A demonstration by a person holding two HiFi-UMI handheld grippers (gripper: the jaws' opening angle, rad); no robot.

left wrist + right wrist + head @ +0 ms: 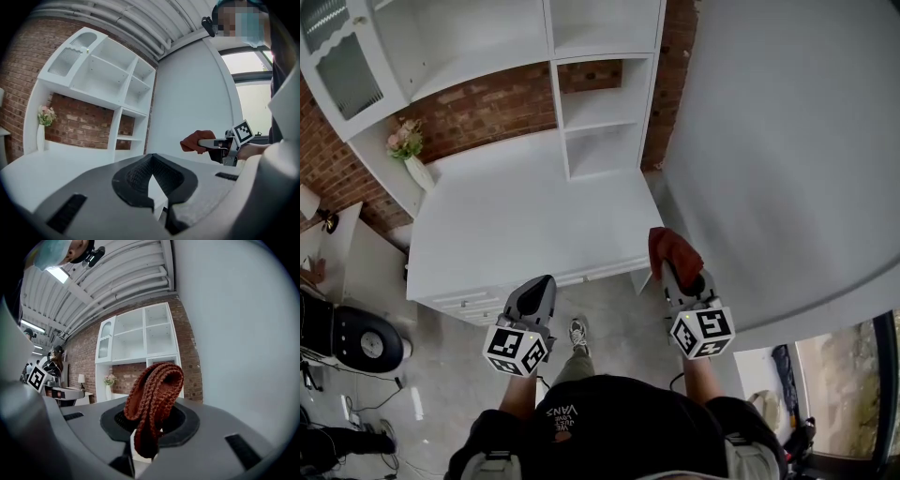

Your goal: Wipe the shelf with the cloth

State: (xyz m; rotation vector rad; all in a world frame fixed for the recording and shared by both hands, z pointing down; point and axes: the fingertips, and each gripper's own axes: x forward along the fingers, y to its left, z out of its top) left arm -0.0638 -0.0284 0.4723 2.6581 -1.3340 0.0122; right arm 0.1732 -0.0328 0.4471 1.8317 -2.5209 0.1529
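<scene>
A rust-red knitted cloth (671, 248) sticks out of my right gripper (680, 272), whose jaws are shut on it; in the right gripper view the cloth (152, 404) stands folded between the pads. My left gripper (539, 289) hangs lower left with jaws shut and nothing in them, its tips (159, 206) closed. Both grippers hover in front of the white shelf unit's counter (525, 220), apart from it. The unit's open shelves (600, 108) rise behind the counter. The left gripper view also shows the cloth (193, 140) in the right gripper.
A white vase with pink flowers (411, 155) stands on the counter's far left. A brick wall (478, 112) backs the shelves. A large white wall panel (778, 141) stands at right. A black round appliance (361, 339) sits on the floor left.
</scene>
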